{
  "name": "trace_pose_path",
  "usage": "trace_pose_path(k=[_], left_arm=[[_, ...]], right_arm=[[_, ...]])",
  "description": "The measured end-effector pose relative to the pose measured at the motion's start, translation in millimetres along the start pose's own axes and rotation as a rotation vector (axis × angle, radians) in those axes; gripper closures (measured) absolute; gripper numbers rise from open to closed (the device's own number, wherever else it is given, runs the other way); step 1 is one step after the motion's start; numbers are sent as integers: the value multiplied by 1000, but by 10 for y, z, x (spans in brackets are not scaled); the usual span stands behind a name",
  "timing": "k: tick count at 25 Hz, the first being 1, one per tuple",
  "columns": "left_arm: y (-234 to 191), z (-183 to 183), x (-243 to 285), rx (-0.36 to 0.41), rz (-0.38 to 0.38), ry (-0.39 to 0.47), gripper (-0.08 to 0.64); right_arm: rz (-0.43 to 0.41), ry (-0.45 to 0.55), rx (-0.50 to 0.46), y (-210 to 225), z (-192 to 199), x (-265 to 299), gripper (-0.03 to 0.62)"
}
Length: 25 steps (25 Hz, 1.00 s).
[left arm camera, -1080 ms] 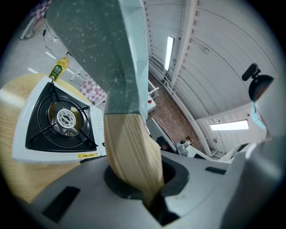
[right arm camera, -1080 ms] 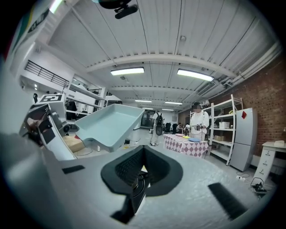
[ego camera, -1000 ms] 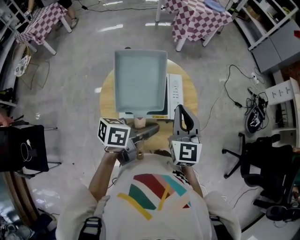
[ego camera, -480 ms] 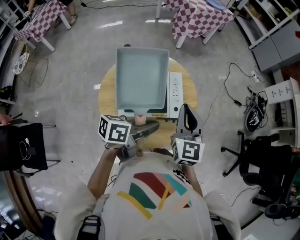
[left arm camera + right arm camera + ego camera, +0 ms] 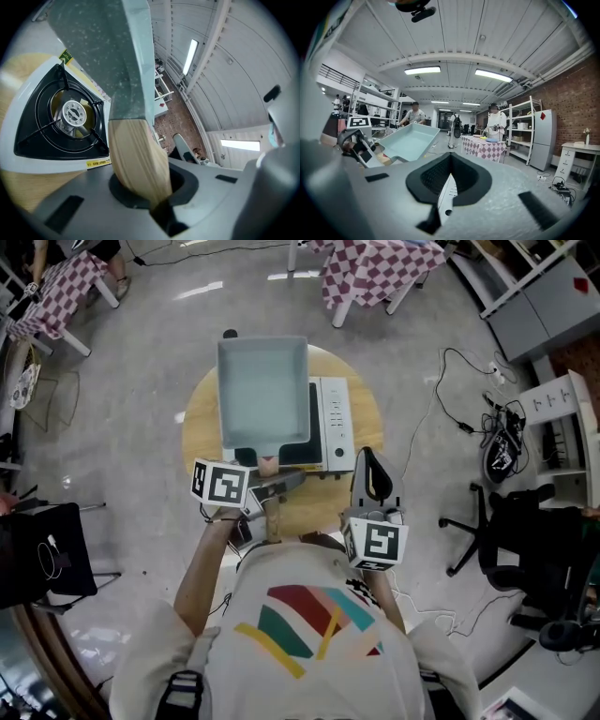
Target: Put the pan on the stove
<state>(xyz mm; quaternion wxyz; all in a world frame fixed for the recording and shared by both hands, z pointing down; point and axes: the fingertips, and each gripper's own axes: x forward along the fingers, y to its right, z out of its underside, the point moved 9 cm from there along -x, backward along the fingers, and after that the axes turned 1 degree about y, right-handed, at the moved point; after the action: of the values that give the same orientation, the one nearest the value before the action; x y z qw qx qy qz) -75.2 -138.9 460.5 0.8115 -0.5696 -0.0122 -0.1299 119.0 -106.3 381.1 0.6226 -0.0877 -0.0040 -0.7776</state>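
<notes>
Your left gripper (image 5: 265, 493) is clamped on the wooden handle (image 5: 138, 159) of the pale teal pan (image 5: 262, 395). Its own view shows what the head view hides: the pan's speckled underside is lifted clear of the black burner (image 5: 71, 114) on the stove (image 5: 333, 423). From above, the pan covers most of the stove, toward the far edge of the round table (image 5: 200, 442). Your right gripper (image 5: 447, 183) has its jaws together on nothing, near the table's near-right edge; its view catches the pan side-on.
</notes>
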Motion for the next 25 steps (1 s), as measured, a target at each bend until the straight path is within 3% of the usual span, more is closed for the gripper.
trace_pose_path(k=[15,25], left_arm=[[-429,49,137,-223,50,8,551],[-643,88,188,-252,30,-25,551]], right_arm=[[13,-37,-20,41,78,-71,594],[10,-51,-34,38,81,-85,594]])
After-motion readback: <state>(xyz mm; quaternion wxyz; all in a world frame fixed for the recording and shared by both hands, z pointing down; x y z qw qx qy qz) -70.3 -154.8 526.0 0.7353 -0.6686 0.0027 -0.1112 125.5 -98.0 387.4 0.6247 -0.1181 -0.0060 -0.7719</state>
